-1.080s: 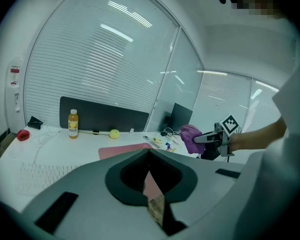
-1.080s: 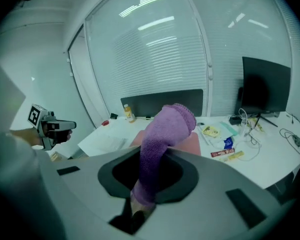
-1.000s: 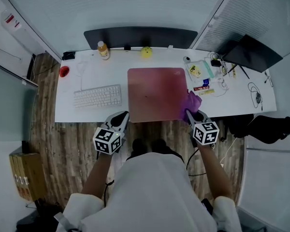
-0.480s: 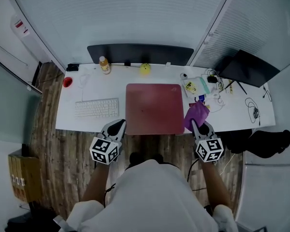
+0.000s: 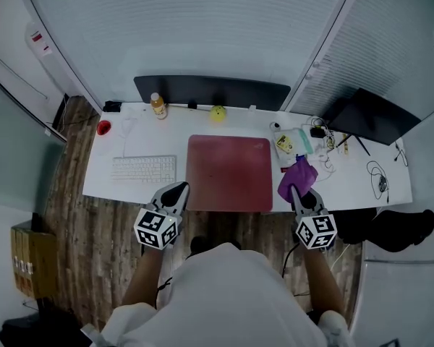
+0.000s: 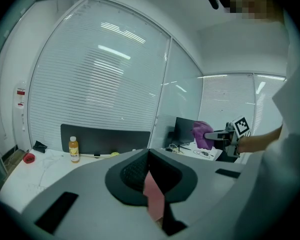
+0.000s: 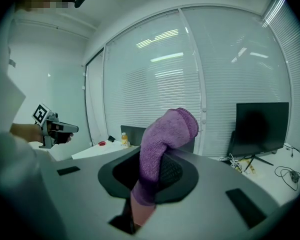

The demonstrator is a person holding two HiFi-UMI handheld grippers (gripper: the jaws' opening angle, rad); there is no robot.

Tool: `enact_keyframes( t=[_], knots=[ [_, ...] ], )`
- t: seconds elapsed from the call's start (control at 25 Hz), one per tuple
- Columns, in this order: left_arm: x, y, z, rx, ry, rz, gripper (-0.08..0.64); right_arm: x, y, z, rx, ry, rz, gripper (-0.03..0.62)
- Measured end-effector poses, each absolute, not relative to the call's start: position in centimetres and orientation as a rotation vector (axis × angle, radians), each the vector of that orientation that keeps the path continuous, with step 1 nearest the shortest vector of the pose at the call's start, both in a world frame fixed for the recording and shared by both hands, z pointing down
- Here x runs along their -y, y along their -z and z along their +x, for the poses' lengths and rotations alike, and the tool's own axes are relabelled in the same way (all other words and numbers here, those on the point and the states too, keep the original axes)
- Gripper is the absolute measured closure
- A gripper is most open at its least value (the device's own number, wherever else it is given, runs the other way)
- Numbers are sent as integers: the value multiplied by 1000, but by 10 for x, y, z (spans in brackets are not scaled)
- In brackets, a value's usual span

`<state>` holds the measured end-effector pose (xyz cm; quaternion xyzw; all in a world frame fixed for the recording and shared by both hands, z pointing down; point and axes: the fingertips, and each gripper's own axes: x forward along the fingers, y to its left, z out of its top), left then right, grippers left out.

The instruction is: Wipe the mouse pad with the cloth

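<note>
One big white surface (image 5: 141, 137) holds the red mouse pad (image 5: 229, 173) in its middle. The purple cloth (image 5: 297, 176) is held up just off the pad's right edge, pinched tight in the right gripper's (image 5: 295, 188) fingers. The left gripper (image 5: 179, 188) sits near the pad's front left corner, fingers closed on nothing. The cloth could bump the little wires and packets (image 5: 298, 139) close by. With nothing holding it down, the pad might slide when rubbed.
</note>
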<state>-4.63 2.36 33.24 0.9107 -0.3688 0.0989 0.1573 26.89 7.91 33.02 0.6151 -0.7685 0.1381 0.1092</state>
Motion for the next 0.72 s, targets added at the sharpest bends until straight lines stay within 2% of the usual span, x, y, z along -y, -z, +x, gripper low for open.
enact_keyframes(
  t=[0.72],
  knots=[
    [-20, -331, -26, 1068, -261, 2611, 543, -73, -326, 277, 2294, -399, 1799, 522]
  ],
)
